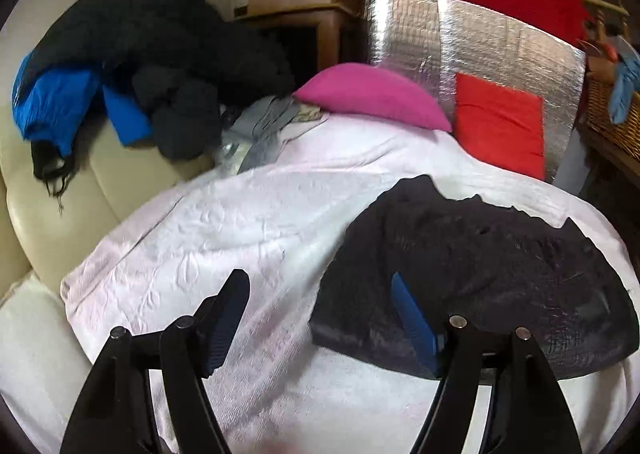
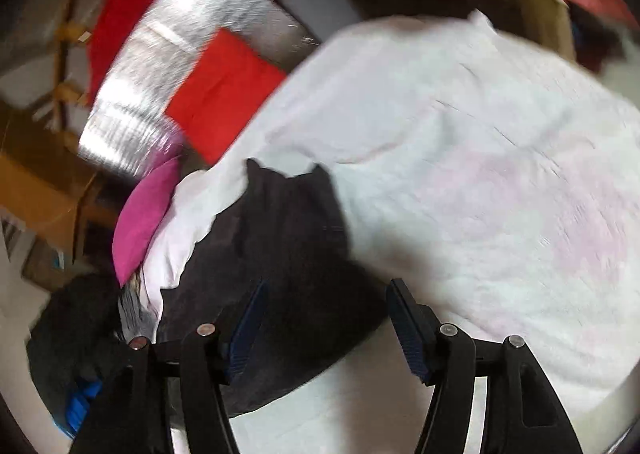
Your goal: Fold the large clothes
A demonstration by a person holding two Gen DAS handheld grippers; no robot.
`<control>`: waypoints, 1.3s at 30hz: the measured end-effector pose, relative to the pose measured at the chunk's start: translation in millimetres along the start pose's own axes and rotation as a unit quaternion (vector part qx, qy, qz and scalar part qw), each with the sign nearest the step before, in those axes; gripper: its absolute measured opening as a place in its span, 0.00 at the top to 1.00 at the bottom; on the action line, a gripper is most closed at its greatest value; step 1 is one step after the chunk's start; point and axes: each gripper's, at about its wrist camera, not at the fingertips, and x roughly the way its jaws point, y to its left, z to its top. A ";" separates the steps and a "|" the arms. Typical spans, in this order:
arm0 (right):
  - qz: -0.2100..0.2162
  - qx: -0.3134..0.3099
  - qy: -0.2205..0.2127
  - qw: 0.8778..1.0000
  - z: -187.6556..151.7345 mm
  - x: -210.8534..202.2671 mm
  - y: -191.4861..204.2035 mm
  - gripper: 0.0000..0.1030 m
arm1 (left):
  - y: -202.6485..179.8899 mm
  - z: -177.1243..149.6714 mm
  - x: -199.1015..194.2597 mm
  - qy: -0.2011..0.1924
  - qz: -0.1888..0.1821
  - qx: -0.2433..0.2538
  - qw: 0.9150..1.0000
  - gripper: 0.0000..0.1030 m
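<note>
Blue-padded fingers (image 1: pixel 226 318) of the left gripper (image 1: pixel 320 314) stand well apart with nothing between them, angled down over the pale pink bedspread (image 1: pixel 208 238). One pad hangs over bare spread, the other over the near edge of the dark folded garment (image 1: pixel 480 278), and neither presses on cloth. Seen from the other wrist, the right gripper (image 2: pixel 326 318) is likewise spread and empty, its fingers (image 2: pixel 408 324) above that same garment's (image 2: pixel 280 254) near corner; that view is smeared, so whether a pad brushes the fabric I cannot say for certain.

The garment lies as a compact dark block on the spread, its far edge ragged and uneven, short of the magenta cushion (image 1: pixel 372 94) and the red cushion (image 1: pixel 500 122). I judge the fold on this piece to be done, or all but done: both grippers are clear of it, and it rests on its own.

Off to the side, on the cream sofa (image 1: pixel 48 198), sits a heap of black and blue clothing (image 1: pixel 120 66), apparently unfolded. The next move likely calls either for tidying the ragged far edge of the folded piece, or for reaching over to the heap, pinching one large item near a hem or shoulder, and drawing it onto the open part of the spread.
</note>
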 end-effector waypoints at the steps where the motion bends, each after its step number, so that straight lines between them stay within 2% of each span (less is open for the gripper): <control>1: -0.010 -0.028 -0.012 0.999 -4.5 0.9 13.7 0.36 | 0.9 -0.2 -0.6 -0.002 -0.001 0.002 1.000 0.28; 4: -0.007 -0.074 -0.011 0.997 -13.2 10.6 39.7 0.36 | -8.7 3.6 3.3 0.000 -0.005 0.011 1.000 0.28; 9: -0.009 -0.096 0.004 0.995 -19.6 31.5 61.7 0.37 | -28.6 2.6 19.5 0.007 -0.004 0.024 1.000 0.28; 26: -0.043 -0.076 0.042 0.995 -20.3 72.3 45.9 0.37 | -39.2 -9.0 46.5 0.029 0.009 0.029 0.999 0.28; 30: -0.051 -0.087 0.046 0.994 -21.8 76.2 46.7 0.37 | -43.7 -12.0 69.4 0.060 0.009 0.036 0.997 0.28; 33: -0.056 -0.101 0.027 0.993 -24.3 66.8 50.5 0.37 | -47.8 -17.6 92.5 0.108 0.023 0.043 0.993 0.28; 35: -0.071 -0.129 -0.004 0.989 -30.6 49.4 60.2 0.37 | -49.8 -16.1 80.9 0.089 0.024 0.050 0.994 0.28; 37: -0.068 -0.165 -0.034 0.983 -41.6 25.2 76.1 0.36 | -55.5 -10.8 55.0 0.061 0.020 0.069 0.996 0.28; 38: -0.066 -0.183 -0.058 0.979 -53.0 5.2 87.1 0.33 | -59.7 -7.9 33.9 0.049 0.012 0.080 0.996 0.28; 39: -0.064 -0.194 -0.077 0.976 -63.3 -9.8 94.5 0.27 | -64.0 -6.4 13.3 0.036 0.006 0.084 0.996 0.22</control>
